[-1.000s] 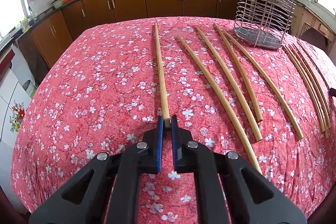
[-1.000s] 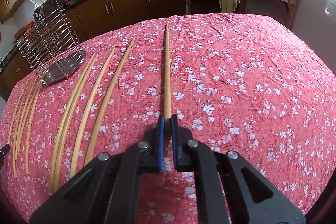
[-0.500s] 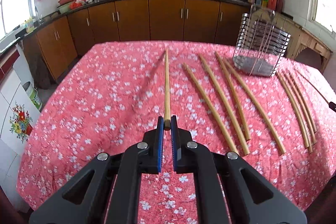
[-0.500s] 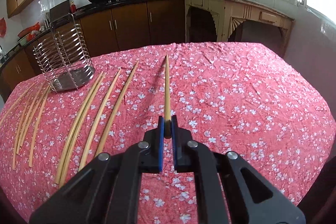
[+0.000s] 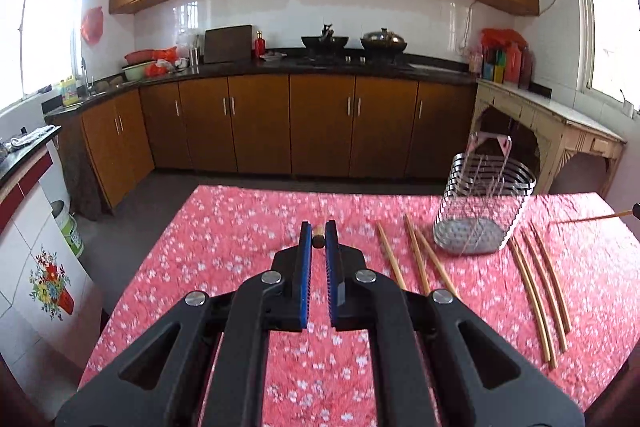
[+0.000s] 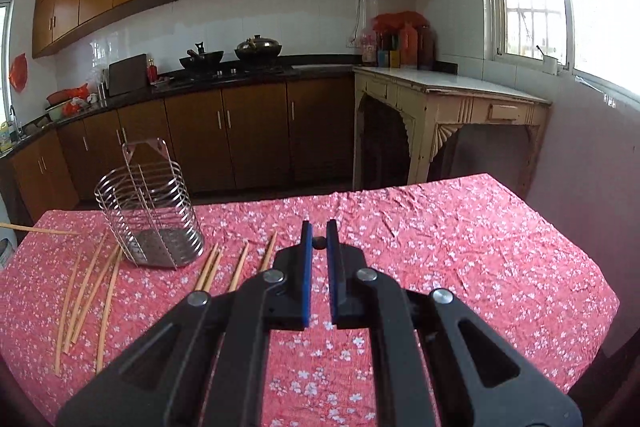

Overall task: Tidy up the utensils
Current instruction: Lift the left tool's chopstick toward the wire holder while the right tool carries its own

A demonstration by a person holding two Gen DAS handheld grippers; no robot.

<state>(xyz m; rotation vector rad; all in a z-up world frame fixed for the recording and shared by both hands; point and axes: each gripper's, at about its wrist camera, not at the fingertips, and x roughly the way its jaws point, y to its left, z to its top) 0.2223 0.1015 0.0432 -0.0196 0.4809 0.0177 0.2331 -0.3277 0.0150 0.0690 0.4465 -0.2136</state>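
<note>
Left wrist view: my left claw was clamped on the butt end of a chopstick, seen end-on and lifted clear of the desk, left of the wire holder. The right claw was likewise shut on another chopstick's end, out to the right of that holder. I judged these sticks light, stiff and a bit slick, likely to swing when pinched at the end. Both claws pointed forward, tilted slightly down over the cloth. Loose chopsticks lay flat around the holder.
</note>
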